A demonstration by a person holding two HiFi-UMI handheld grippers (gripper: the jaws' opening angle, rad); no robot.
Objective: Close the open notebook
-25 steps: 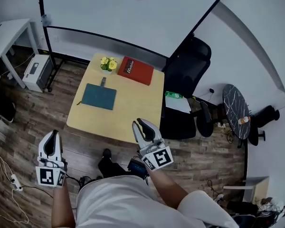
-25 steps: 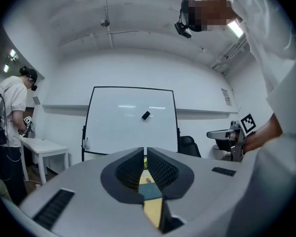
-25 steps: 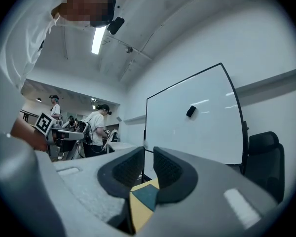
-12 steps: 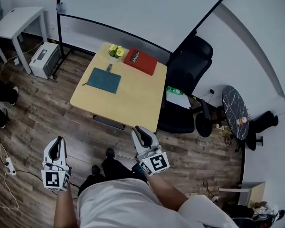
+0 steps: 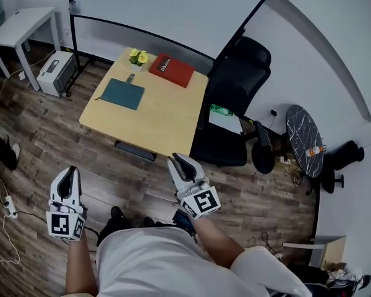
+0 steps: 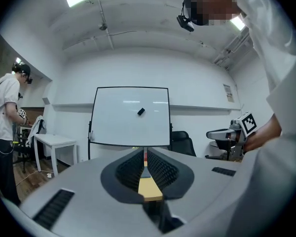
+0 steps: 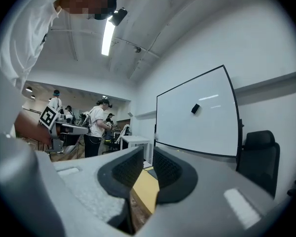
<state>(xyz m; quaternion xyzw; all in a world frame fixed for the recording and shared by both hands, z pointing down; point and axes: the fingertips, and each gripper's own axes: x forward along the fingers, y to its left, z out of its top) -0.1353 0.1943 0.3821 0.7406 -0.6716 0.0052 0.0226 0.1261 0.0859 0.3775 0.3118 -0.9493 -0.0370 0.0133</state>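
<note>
Head view shows the table [image 5: 167, 125] well ahead of both grippers, which hang over the wooden floor short of its near edge. A flat teal notebook [image 5: 122, 94] lies on the table's left half, with a red book [image 5: 172, 70] at the far edge; from here I cannot tell which one lies open, or where its spine runs.

The left gripper [image 5: 66, 177] has its jaws pressed together and empty. The right gripper [image 5: 179, 163] is all but closed, a slit between its pads and nothing in it.

Either book looks thin and light, probably with a bendy cover and loose pages. On the smooth tabletop it would likely slide. The free edge of the cover, opposite the spine, seems the place to grip, with the other gripper pinning the book down.
</note>
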